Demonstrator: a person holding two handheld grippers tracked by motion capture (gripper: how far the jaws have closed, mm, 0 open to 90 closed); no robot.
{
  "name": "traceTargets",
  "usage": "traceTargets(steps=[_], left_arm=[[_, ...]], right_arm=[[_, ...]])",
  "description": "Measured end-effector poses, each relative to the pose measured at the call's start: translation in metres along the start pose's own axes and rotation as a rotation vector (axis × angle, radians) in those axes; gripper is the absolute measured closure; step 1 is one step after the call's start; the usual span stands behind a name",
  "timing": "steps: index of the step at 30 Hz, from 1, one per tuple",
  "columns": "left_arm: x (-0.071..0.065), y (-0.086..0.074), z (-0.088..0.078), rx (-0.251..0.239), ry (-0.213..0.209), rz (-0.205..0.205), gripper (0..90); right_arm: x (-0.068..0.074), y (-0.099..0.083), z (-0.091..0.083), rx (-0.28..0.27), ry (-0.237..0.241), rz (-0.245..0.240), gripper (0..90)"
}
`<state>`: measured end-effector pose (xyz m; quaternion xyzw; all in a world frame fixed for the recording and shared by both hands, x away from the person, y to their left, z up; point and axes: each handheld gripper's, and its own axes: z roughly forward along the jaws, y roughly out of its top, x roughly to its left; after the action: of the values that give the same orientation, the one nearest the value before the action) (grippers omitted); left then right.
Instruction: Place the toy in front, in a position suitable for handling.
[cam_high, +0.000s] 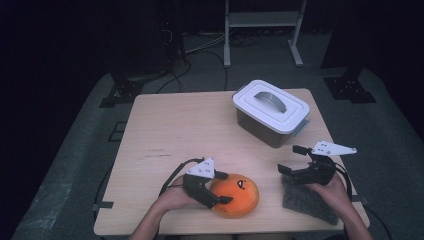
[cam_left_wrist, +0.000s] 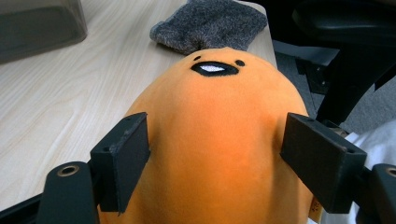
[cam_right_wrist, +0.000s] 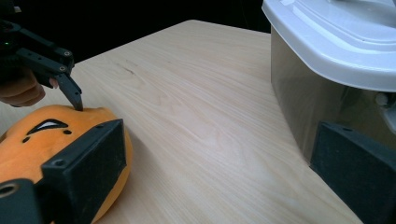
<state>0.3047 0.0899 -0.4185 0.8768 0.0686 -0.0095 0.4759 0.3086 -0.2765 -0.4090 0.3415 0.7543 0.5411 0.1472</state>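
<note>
An orange plush toy (cam_high: 239, 199) with a small black face lies near the table's front edge. My left gripper (cam_high: 226, 188) is shut on it; in the left gripper view both pads press into the sides of the toy (cam_left_wrist: 215, 140). To the right lies a grey fuzzy cloth (cam_high: 306, 202), also seen beyond the toy (cam_left_wrist: 210, 23). My right gripper (cam_high: 290, 158) hovers over the cloth's far end, open, with nothing between its jaws. The right gripper view looks across bare wood at the toy (cam_right_wrist: 28, 149), with one left finger (cam_right_wrist: 71, 91) touching its top.
A lidded storage box (cam_high: 270, 112) with a white handled lid stands at the back right of the wooden table (cam_high: 180, 130); it is close on the right in the right gripper view (cam_right_wrist: 327, 60). Metal stands and cables sit on the floor beyond.
</note>
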Motion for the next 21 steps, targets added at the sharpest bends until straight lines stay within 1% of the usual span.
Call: traceTargets(steps=[1, 4, 8, 11, 12, 13, 15, 16, 17, 19, 21], left_arm=[[0.0, 0.0, 0.0, 0.0, 0.0, 0.001, 22.7], [0.0, 0.0, 0.0, 0.0, -0.001, 0.001, 22.5], [0.0, 0.0, 0.0, 0.0, -0.001, 0.002, 22.5], [0.0, 0.0, 0.0, 0.0, -0.002, 0.003, 22.2], [0.0, 0.0, 0.0, 0.0, -0.003, 0.002, 22.1], [0.0, 0.0, 0.0, 0.0, -0.004, 0.002, 22.1], [0.0, 0.0, 0.0, 0.0, -0.004, 0.002, 22.0], [0.0, 0.0, 0.0, 0.001, -0.004, 0.003, 22.0], [0.0, 0.0, 0.0, 0.001, -0.005, 0.004, 22.0], [0.0, 0.0, 0.0, 0.001, -0.006, 0.003, 21.9], [0.0, 0.0, 0.0, 0.0, -0.007, 0.002, 21.8]], right_arm=[[0.0, 0.0, 0.001, 0.002, 0.001, 0.004, 1.8], [0.001, 0.0, 0.004, 0.014, -0.009, -0.014, 1.5], [0.002, 0.002, 0.006, 0.002, 0.012, -0.002, 1.6], [0.002, 0.004, 0.007, -0.007, 0.016, -0.002, 1.5], [0.002, 0.005, 0.008, -0.008, 0.022, 0.007, 1.7], [0.002, 0.005, 0.009, -0.001, 0.035, 0.03, 1.8], [0.0, 0.007, 0.012, 0.063, 0.059, 0.095, 1.8], [0.0, 0.008, 0.014, 0.085, 0.064, 0.108, 1.8], [0.0, 0.009, 0.015, 0.097, 0.07, 0.11, 1.8], [0.001, 0.011, 0.018, 0.09, 0.086, 0.107, 1.8], [0.002, 0.014, 0.019, 0.091, 0.08, 0.089, 1.8]])
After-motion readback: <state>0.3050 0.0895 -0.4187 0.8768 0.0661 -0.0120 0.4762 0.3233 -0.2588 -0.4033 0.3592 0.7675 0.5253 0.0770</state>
